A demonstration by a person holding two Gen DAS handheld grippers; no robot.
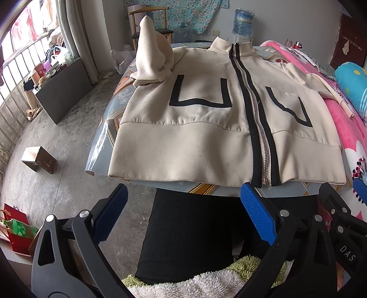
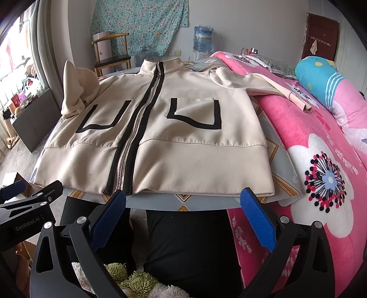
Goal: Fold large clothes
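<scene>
A cream zip-up jacket (image 1: 199,128) (image 2: 183,146) with black trim and two outlined pockets lies flat, front up, on a small patterned table (image 1: 206,189) (image 2: 206,202). Its left sleeve (image 1: 151,59) (image 2: 78,91) is bunched in a peak at the far left. The right sleeve (image 1: 321,80) (image 2: 263,86) trails onto the pink blanket. My left gripper (image 1: 183,201) hangs open below the table's near edge, in front of the hem, nothing between its blue pads (image 1: 257,213). My right gripper (image 2: 183,204) is open too, just short of the hem, right of the zipper. The left gripper (image 2: 27,201) shows at the right wrist view's left edge.
A bed with a pink flowered blanket (image 2: 321,172) and a blue pillow (image 2: 321,75) adjoins the table on the right. A wooden chair (image 1: 156,25) and a water jug (image 1: 243,21) stand behind. A person's dark legs (image 1: 195,229) are under the table. A small box (image 1: 39,158) sits on the concrete floor.
</scene>
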